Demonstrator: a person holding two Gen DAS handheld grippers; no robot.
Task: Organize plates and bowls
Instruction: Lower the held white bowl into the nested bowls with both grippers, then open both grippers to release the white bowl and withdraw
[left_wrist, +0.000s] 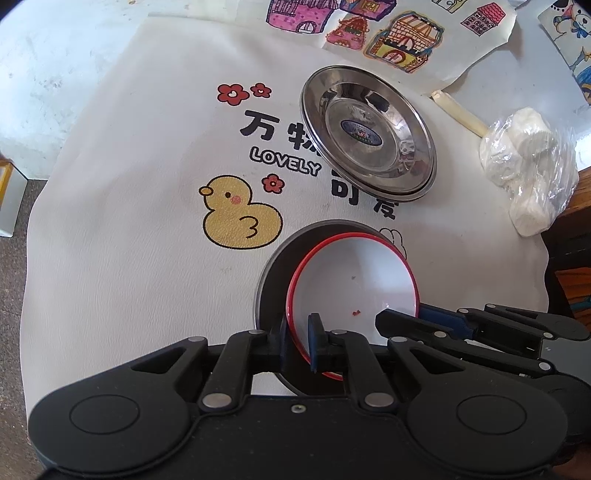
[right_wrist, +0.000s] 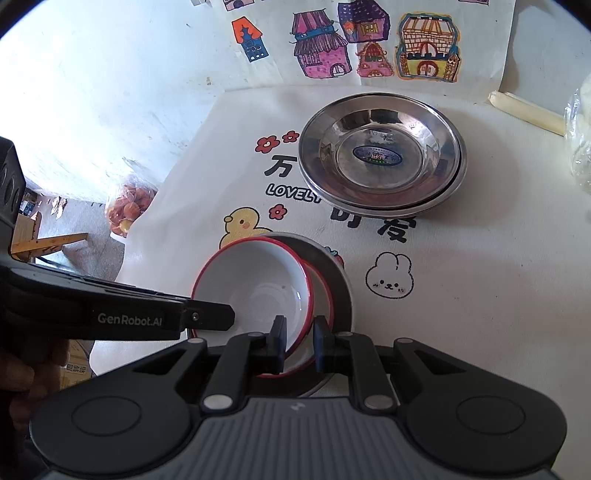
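A white bowl with a red rim (left_wrist: 354, 280) is tilted over a dark grey plate (left_wrist: 271, 273). My left gripper (left_wrist: 298, 341) is shut on the bowl's near rim. In the right wrist view my right gripper (right_wrist: 298, 343) is shut on the rim of the same white bowl (right_wrist: 251, 284), with a second red-rimmed bowl (right_wrist: 322, 295) under it on the grey plate (right_wrist: 341, 284). Stacked steel plates (left_wrist: 369, 133) sit farther back, also in the right wrist view (right_wrist: 382, 155).
A white printed cloth (left_wrist: 147, 221) covers the table. A plastic bag of white lumps (left_wrist: 524, 166) and a pale stick (left_wrist: 461, 114) lie at the right. Drawings (right_wrist: 369, 44) lie at the back. A bag of oranges (right_wrist: 127, 206) sits on the floor at left.
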